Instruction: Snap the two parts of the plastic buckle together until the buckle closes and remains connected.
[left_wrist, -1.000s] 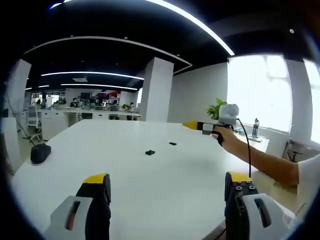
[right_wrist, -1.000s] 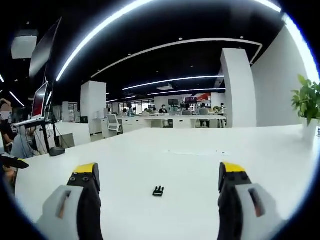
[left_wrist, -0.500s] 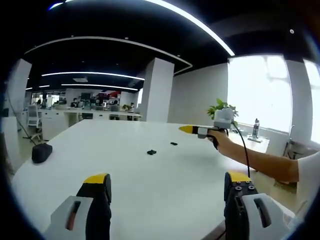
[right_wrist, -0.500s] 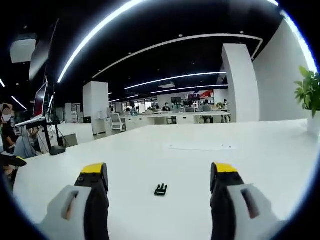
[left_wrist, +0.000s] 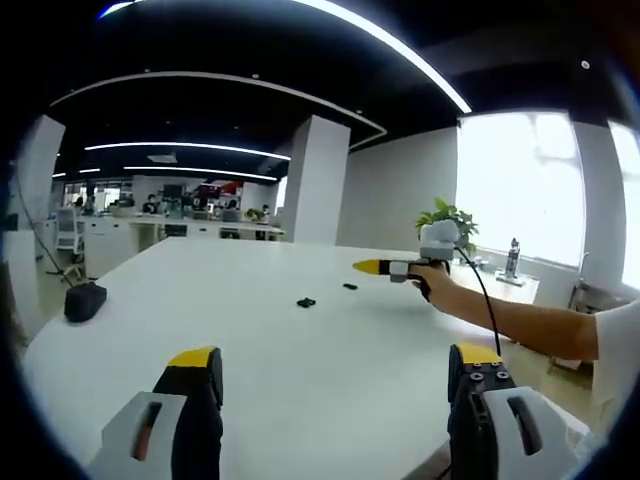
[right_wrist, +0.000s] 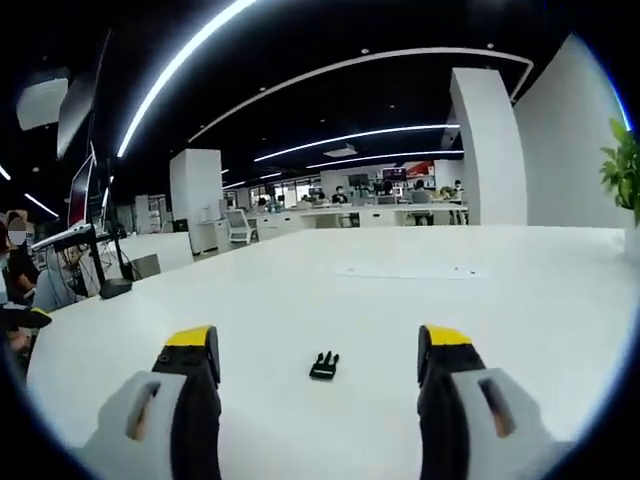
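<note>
Two small black buckle parts lie apart on the white table (left_wrist: 250, 340): one part (left_wrist: 306, 301) nearer me and the other part (left_wrist: 349, 287) just beyond it. My left gripper (left_wrist: 335, 365) stands open low over the table's near side, well short of both. The right gripper (left_wrist: 385, 268), held by a hand, reaches in from the right close to the farther part. In the right gripper view a pronged buckle part (right_wrist: 324, 366) lies on the table just ahead, between the wide-open jaws of my right gripper (right_wrist: 318, 345).
A black object (left_wrist: 83, 300) sits near the table's left edge. A potted plant (left_wrist: 447, 215) stands behind the right gripper. A thin sheet (right_wrist: 410, 271) lies farther out on the table. Desks, seated people and a white pillar (left_wrist: 312, 180) fill the background.
The right gripper has moved left and a little lower, toward the buckle parts. In its own view the buckle part now looks larger and closer. My left gripper has held still.
</note>
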